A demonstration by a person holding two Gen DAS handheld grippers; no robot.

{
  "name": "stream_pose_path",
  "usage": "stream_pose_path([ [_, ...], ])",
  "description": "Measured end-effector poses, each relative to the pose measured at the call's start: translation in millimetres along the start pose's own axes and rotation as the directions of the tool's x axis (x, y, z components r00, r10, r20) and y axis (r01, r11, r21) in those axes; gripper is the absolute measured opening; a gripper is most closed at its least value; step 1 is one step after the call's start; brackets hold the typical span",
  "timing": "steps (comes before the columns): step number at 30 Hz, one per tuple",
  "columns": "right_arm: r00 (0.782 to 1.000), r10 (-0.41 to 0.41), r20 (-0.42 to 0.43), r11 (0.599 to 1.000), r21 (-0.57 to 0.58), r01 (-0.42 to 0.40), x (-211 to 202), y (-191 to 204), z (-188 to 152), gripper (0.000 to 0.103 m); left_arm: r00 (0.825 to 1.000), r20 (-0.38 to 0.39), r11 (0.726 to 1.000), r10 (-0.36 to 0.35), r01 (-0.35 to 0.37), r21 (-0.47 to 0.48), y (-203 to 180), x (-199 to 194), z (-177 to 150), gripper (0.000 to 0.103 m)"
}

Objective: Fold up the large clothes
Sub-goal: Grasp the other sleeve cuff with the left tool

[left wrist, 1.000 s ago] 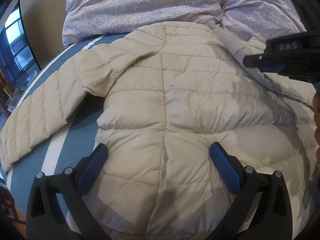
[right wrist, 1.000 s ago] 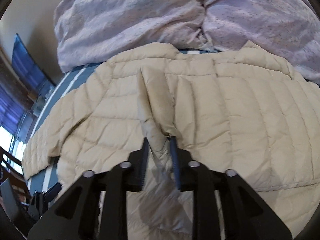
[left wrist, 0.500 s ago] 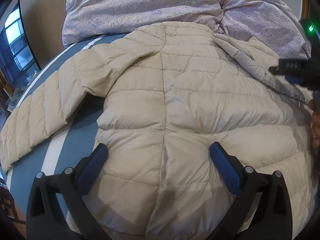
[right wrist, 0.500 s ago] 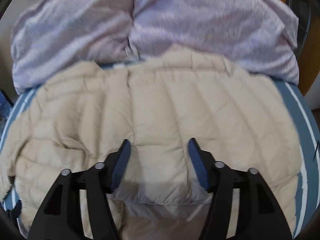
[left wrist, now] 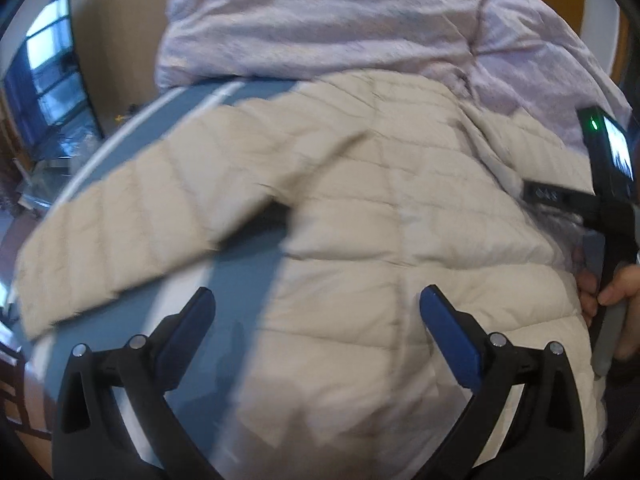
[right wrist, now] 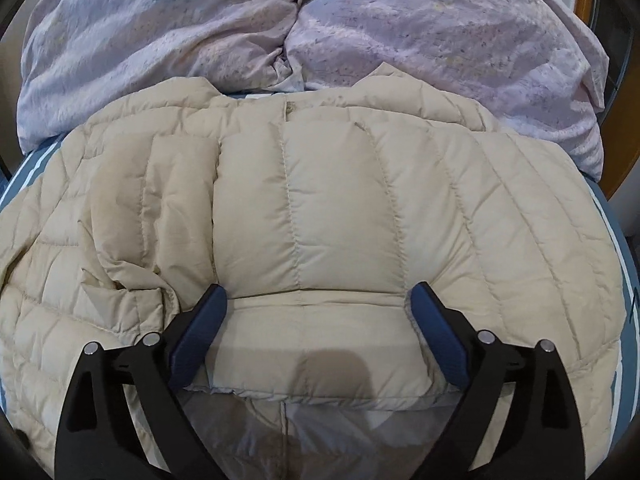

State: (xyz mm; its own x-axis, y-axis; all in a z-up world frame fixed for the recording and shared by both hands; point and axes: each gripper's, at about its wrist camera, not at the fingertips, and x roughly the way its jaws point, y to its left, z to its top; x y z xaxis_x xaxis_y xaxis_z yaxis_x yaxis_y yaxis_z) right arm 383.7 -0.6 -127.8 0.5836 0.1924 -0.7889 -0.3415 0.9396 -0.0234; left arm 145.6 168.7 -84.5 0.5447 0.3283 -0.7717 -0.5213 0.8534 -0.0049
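Note:
A beige quilted puffer jacket (left wrist: 380,248) lies back up on the bed, one sleeve (left wrist: 132,220) stretched out to the left. My left gripper (left wrist: 316,296) hovers open over the jacket's lower left edge, nothing between its fingers. In the right wrist view the other sleeve (right wrist: 320,208) lies folded across the jacket's body (right wrist: 500,240). My right gripper (right wrist: 318,292) hangs just above the sleeve's end. Its jaws are opening wide and the pads do not press the fabric.
A crumpled lilac duvet (right wrist: 280,28) is heaped at the back of the bed. The blue sheet with white stripes (left wrist: 240,280) shows left of the jacket. A hand (left wrist: 616,288) grips a tool handle at the right edge. A window (left wrist: 48,80) stands far left.
My right gripper let go of the pinched sleeve fold, opened wide and sank; the sleeve now lies flat across the jacket. The left wrist view shifted left and is blurred.

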Motion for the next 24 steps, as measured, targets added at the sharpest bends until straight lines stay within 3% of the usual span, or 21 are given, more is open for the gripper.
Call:
stream_pose_path([
  [9,1.0,0.013,0.002,1.0,0.013,-0.013,2.5,-1.4,-0.3,0.097,0.991,0.018,0.985,0.131,-0.128,-0.117,80.5,-25.8,2.3,0.101],
  [17,1.0,0.015,0.002,1.0,0.017,-0.015,1.6,-2.2,-1.4,0.098,0.975,-0.005,0.945,0.221,-0.215,-0.247,171.6,-40.2,-7.8,0.101],
  [24,1.0,0.018,0.002,1.0,0.02,-0.018,1.9,-0.9,0.0,0.098,0.979,-0.037,0.894,0.199,-0.197,-0.403,234.8,-39.6,-20.1,0.101],
])
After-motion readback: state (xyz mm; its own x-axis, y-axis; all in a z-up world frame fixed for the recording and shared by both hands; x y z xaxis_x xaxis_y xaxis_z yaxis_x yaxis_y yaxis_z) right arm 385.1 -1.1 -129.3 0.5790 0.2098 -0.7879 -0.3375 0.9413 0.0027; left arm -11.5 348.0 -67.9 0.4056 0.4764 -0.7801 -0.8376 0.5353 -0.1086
